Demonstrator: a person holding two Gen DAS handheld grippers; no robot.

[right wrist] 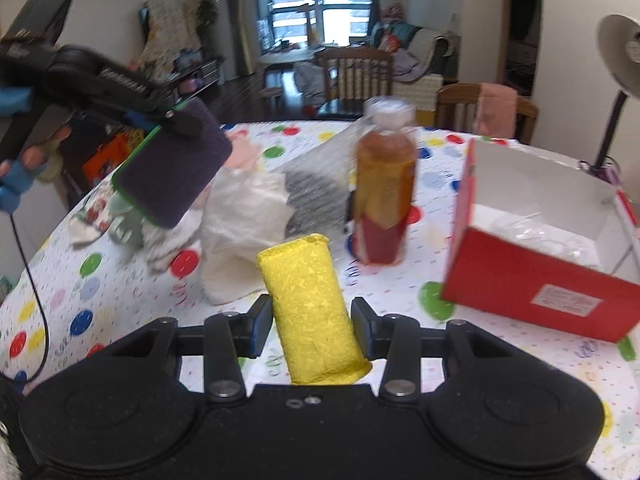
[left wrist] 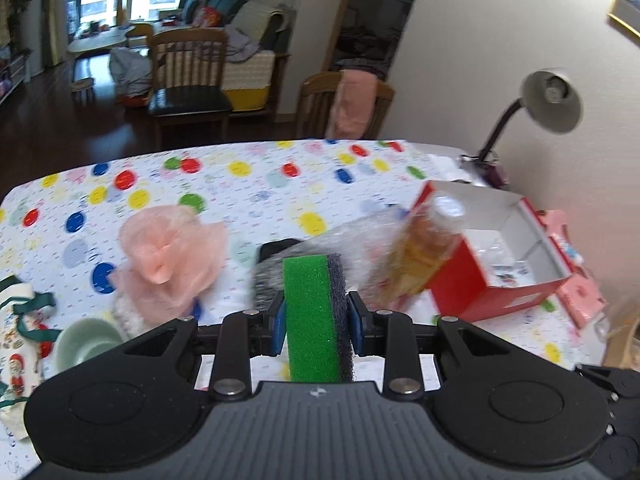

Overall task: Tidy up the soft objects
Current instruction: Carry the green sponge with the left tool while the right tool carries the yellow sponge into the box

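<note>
My left gripper (left wrist: pixel 316 320) is shut on a green sponge with a dark scouring side (left wrist: pixel 314 316), held above the table. It also shows in the right wrist view, where the left gripper (right wrist: pixel 168 120) holds the sponge (right wrist: pixel 172 172) up at the left. My right gripper (right wrist: pixel 312 322) is shut on a yellow sponge (right wrist: pixel 310 308), above the table's near edge. An open red box (right wrist: pixel 532 276) with a white inside stands to the right; it also shows in the left wrist view (left wrist: pixel 492 276). A pink mesh pouf (left wrist: pixel 172 252) lies on the table at the left.
A bottle of amber liquid (right wrist: pixel 384 188) stands mid-table by clear plastic wrap (right wrist: pixel 316 176) and a white cloth (right wrist: pixel 240 232). A pale green bowl (left wrist: pixel 86 340) and a Christmas-print bag (left wrist: pixel 16 344) lie at the left. A desk lamp (left wrist: pixel 548 100) stands at the far right. Chairs stand behind the table.
</note>
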